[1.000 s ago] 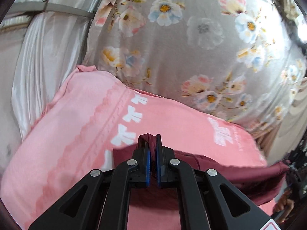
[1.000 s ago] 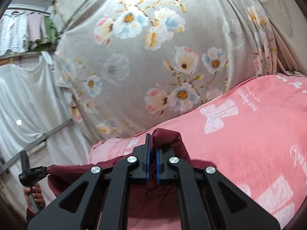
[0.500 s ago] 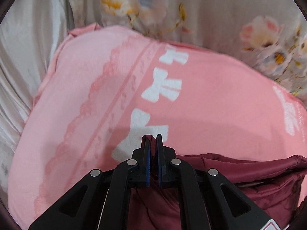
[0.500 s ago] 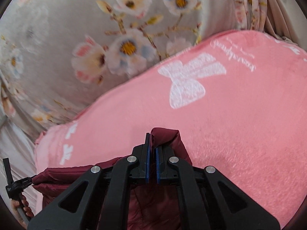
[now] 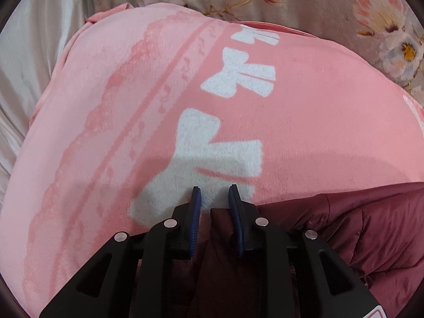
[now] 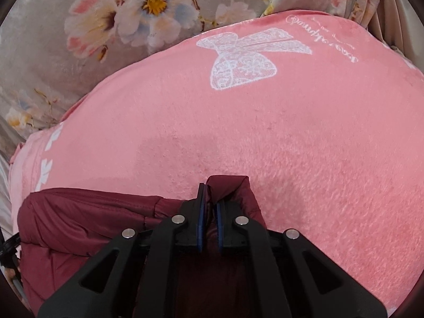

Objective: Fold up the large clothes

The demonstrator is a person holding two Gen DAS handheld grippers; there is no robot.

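Note:
A maroon padded jacket (image 5: 371, 225) lies on a pink fleece blanket (image 5: 291, 119) printed with white bows. My left gripper (image 5: 213, 189) hovers just over the blanket. Its jaws are opening, and a corner of the jacket sits loose between them without being pressed. In the right wrist view the jacket (image 6: 87, 217) stretches off to the left. My right gripper (image 6: 210, 196) pinches a raised fold of it low over the blanket (image 6: 265, 132), its jaws only just starting to part.
A grey floral curtain (image 5: 318, 2) hangs behind the blanket and also shows in the right wrist view (image 6: 79, 53). Shiny white cloth (image 5: 31, 53) drapes at the left. A person's hand with the other gripper (image 6: 8, 251) peeks in at the lower left edge.
Both grippers have come down and forward, bringing the jacket onto the pink blanket. The left jaws have parted and released the jacket corner. The right jaws still hold their fold.

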